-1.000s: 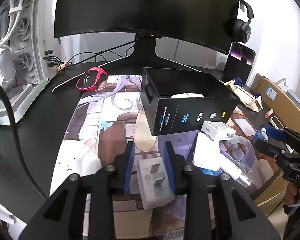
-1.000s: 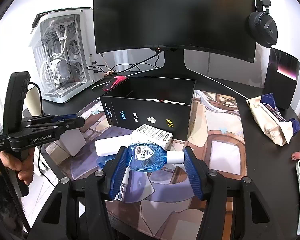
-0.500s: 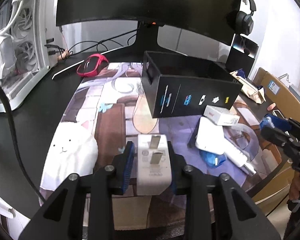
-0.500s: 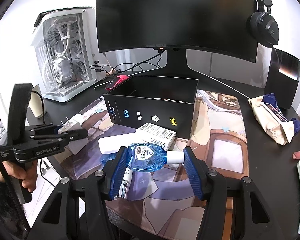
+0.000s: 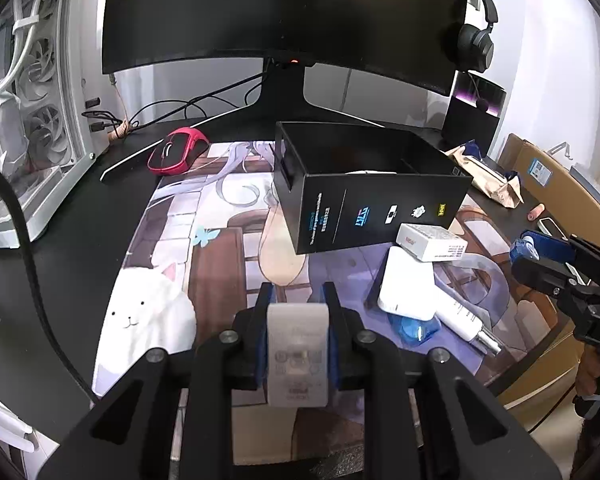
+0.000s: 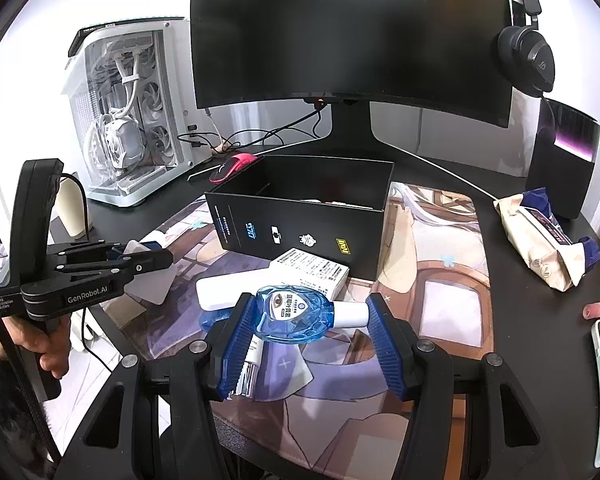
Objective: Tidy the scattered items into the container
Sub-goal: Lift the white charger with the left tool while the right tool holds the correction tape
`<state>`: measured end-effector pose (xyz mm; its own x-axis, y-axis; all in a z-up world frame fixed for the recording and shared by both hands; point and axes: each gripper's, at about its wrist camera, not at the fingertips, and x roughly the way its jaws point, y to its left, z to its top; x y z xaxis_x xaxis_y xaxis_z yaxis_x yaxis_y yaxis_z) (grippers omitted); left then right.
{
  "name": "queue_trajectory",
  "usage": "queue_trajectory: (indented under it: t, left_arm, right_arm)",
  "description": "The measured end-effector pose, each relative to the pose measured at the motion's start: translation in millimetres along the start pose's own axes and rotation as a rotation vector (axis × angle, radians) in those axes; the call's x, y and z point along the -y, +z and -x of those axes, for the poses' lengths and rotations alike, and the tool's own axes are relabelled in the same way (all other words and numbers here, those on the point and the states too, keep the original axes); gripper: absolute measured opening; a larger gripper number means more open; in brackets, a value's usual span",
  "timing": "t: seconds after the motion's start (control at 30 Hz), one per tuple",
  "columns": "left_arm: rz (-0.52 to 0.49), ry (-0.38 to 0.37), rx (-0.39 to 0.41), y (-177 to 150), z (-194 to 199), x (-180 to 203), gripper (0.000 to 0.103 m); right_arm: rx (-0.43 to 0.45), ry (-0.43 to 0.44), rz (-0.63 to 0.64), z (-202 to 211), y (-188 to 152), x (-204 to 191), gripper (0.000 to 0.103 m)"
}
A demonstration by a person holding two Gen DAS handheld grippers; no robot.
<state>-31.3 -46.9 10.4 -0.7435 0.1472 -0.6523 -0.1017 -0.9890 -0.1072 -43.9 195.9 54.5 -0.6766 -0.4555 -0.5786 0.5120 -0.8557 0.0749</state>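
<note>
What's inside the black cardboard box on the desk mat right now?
Inside the open black cardboard box, only a sliver of something white shows above the front wall. What it is, and whether anything else lies on the floor, is hidden by the walls.

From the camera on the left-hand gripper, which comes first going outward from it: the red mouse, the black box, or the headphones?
Going out from the left gripper:
1. The black box, just ahead and slightly right, on the desk mat.
2. The red mouse, farther back on the left, past the mat's far edge.
3. The headphones, farthest, hanging high at the back right beside the monitor.
</note>
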Motion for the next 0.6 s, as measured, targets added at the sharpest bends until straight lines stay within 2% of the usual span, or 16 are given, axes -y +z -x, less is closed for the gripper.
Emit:
queue_trajectory:
  t: [0.17,0.4,0.6]
  left_arm:
    - [-0.013,-0.004,0.001,1.8,-0.9,1.2,0.020]
    - [0.018,0.004,-0.047,-13.9,-18.6,-2.2,0.021]
    - [0.026,0.007,-0.032,-18.9,-21.5,-2.5,0.021]
  right_arm:
    - [0.004,-0.004,-0.002,1.7,1.1,1.5,0.056]
    - [-0.001,-0.005,-0.001,1.5,-0.5,1.9,0.056]
    - [-0.010,-0.003,-0.005,-1.2,-2.5,3.1,0.056]
